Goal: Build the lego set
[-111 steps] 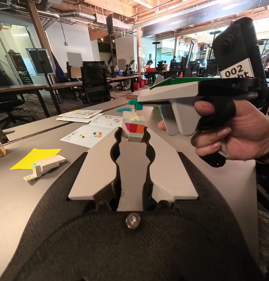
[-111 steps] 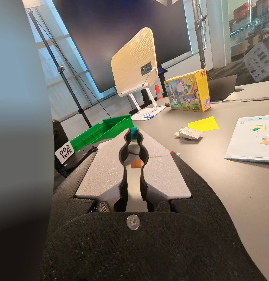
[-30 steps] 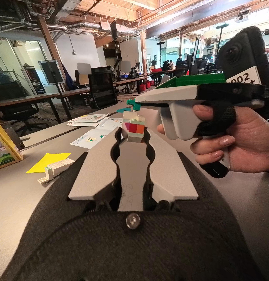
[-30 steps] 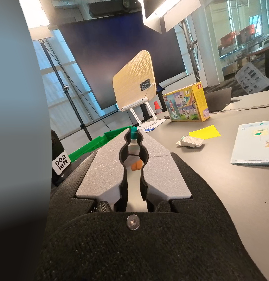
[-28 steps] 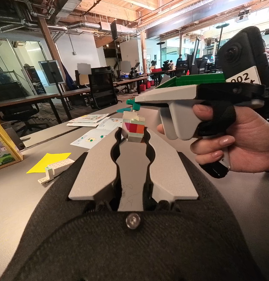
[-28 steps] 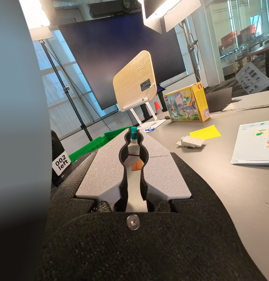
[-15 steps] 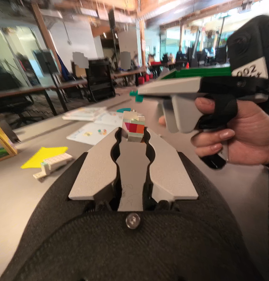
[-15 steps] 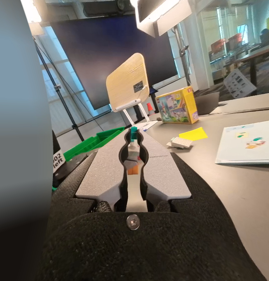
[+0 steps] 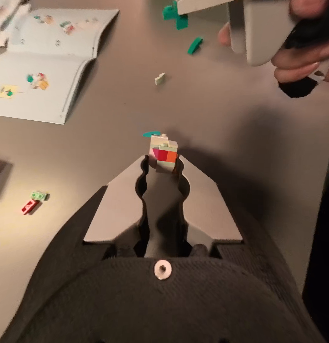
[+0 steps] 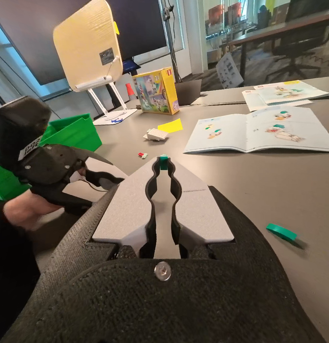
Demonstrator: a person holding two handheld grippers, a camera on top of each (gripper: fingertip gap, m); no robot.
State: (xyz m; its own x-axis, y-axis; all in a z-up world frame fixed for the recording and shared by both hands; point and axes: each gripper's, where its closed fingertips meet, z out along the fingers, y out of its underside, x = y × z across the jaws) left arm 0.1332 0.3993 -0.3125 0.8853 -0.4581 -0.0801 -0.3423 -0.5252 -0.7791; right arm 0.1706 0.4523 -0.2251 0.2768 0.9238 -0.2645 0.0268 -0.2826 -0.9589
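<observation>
My left gripper (image 9: 162,157) is shut on a small lego assembly (image 9: 163,155) of pale green, pink, red and orange bricks, held over the grey table (image 9: 215,130). My right gripper (image 10: 163,161) is shut on a small teal piece (image 10: 163,164). In the left wrist view the right gripper (image 9: 179,8) is at the top right, apart from the assembly, with the teal piece (image 9: 175,16) at its tip. The left gripper (image 10: 116,172) shows at the left of the right wrist view, held by a hand; the assembly is hidden there.
Loose pieces lie on the table: a teal curved piece (image 9: 195,45), a pale green bit (image 9: 160,78), a green plate (image 9: 39,195), a red tile (image 9: 30,207), a teal disc (image 10: 281,234). An open instruction booklet (image 10: 262,130), white assembly (image 10: 156,136), yellow paper (image 10: 170,125), lego box (image 10: 156,92) and green bin (image 10: 72,133) stand farther off. Left tips to right tips: about 11 centimetres.
The left gripper has tipped down towards the table with the assembly. The right gripper, still holding the teal piece, has moved away from the assembly; the two are now apart.
</observation>
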